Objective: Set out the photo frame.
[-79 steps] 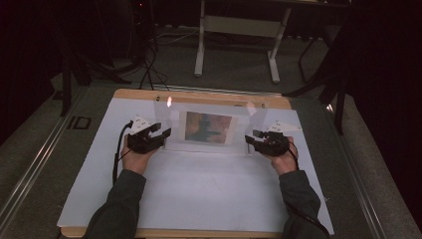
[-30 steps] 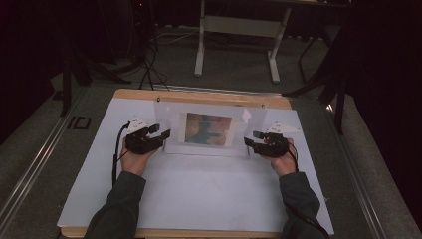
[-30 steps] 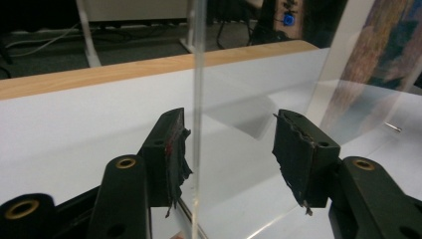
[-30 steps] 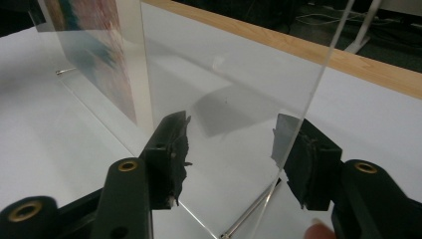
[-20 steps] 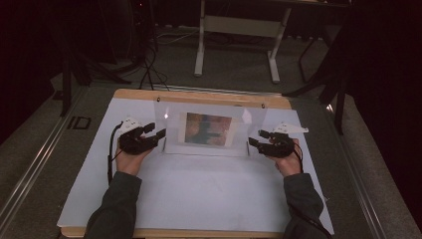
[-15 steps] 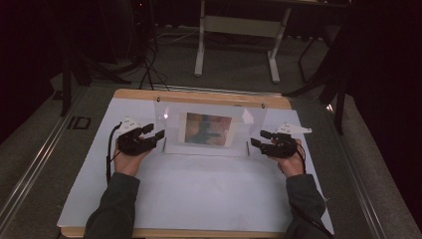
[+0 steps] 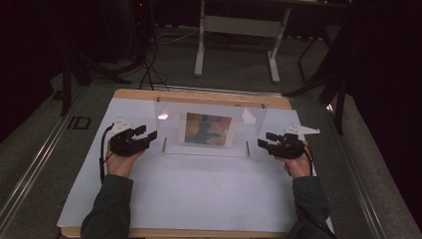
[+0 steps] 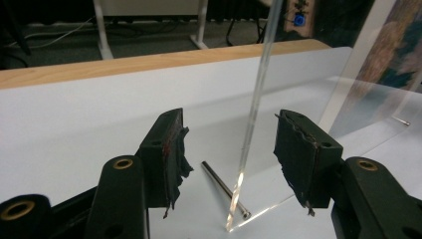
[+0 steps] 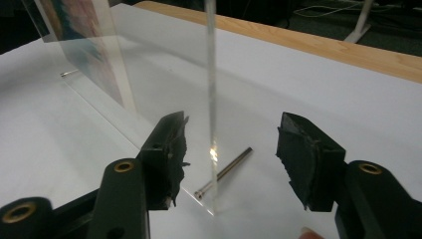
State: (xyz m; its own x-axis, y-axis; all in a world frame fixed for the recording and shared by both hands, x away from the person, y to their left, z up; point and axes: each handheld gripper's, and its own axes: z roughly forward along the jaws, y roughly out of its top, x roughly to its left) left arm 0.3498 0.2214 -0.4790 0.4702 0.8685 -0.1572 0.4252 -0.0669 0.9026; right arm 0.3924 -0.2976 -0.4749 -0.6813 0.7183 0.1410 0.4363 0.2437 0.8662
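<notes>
Pulling both hands outward, we are now standing clear of the clear acrylic picture frame (image 7: 209, 130), which is resting upright on the white sheet of the counter (image 7: 199, 194) toward its far edge, a colourful print (image 7: 208, 129) showing in its middle. A couple of seconds ago the tools were right up against the frame's two side edges; now the left tool (image 7: 149, 134) is sitting just off the left edge and the right tool (image 7: 262, 142) just off the right edge, with a visible gap at each. In the left gripper view the frame's thin edge (image 8: 256, 99) is standing between wide-set jaws with no pad touching it, and a small metal pin (image 8: 224, 189) is lying at its foot. The right gripper view is showing the same: jaws wide, having opened and then eased in a little within the last second, the panel's edge (image 9: 211, 89) between them untouched. We are judging this, though the dim high view makes it hard to be sure, as a release: the frame appears to be set down and standing on its own.
</notes>
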